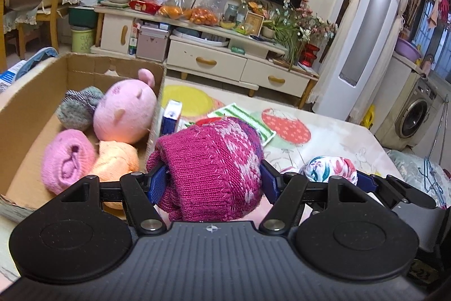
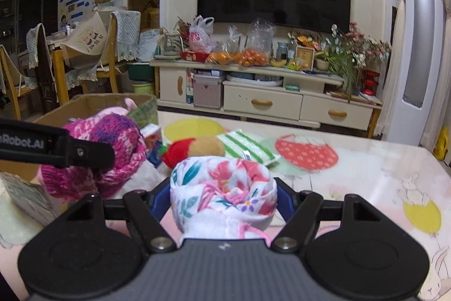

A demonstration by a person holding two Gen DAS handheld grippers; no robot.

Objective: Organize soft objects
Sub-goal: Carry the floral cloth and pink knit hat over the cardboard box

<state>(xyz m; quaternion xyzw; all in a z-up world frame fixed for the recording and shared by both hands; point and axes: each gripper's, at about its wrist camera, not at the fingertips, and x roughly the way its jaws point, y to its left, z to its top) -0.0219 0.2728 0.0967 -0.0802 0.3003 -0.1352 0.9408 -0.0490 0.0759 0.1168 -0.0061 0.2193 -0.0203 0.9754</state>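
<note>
On the table beside the cardboard box (image 1: 33, 103) | left gripper (image 1: 214, 178) grasps magenta knit roll (image 1: 214, 160) | right gripper (image 2: 224, 198) grasps floral cloth roll (image 2: 222, 188) | boxed: pink plush (image 1: 124, 112), three rolls | left: both held rolls, strawberry plush (image 2: 194, 148), striped cloth (image 2: 245, 145)

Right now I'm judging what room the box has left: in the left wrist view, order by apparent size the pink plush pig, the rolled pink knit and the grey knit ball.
1. pink plush pig
2. rolled pink knit, though it lies nearer the camera, so unsure
3. grey knit ball, clearly smallest

All lie in the cardboard box.
</note>
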